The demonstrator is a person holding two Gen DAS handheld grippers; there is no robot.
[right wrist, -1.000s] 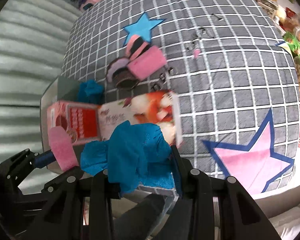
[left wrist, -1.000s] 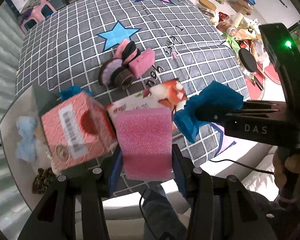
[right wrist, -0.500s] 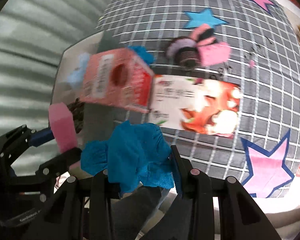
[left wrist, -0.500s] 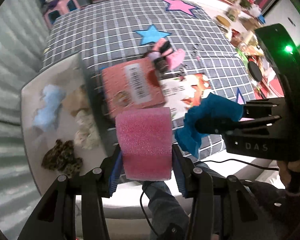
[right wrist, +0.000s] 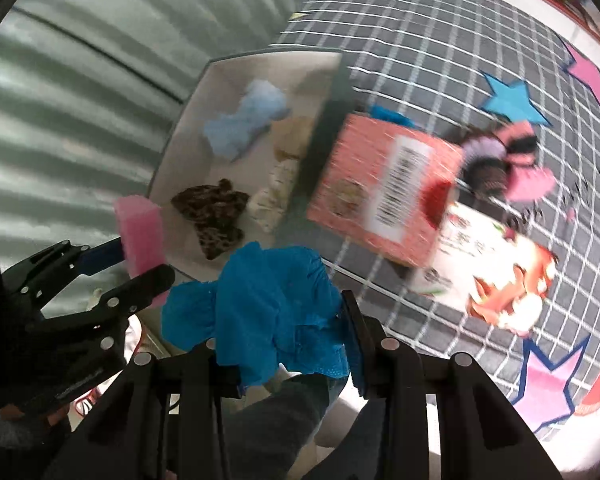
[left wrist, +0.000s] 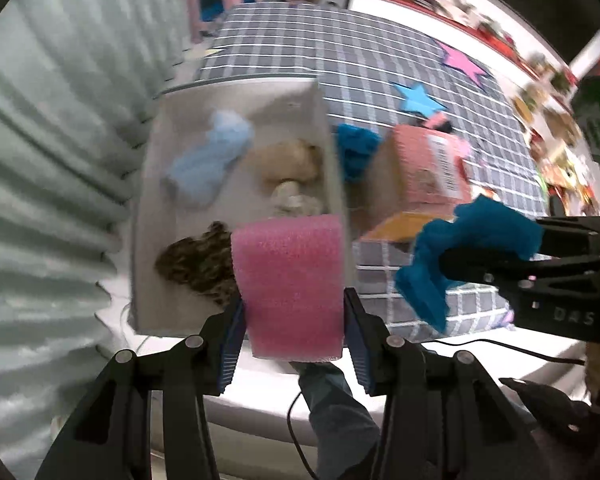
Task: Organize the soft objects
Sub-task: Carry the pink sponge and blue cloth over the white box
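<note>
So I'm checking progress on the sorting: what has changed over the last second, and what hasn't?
Both grippers swung from over the checked cloth toward the white box, which now fills the left view. Unchanged: the left gripper stays shut on the pink sponge, the right gripper on the blue cloth; nothing released.

Even indoor light; motion blur is smearing the box (right wrist: 384, 196) ahead of both tools; fisheye is bending and darkening edges.
</note>
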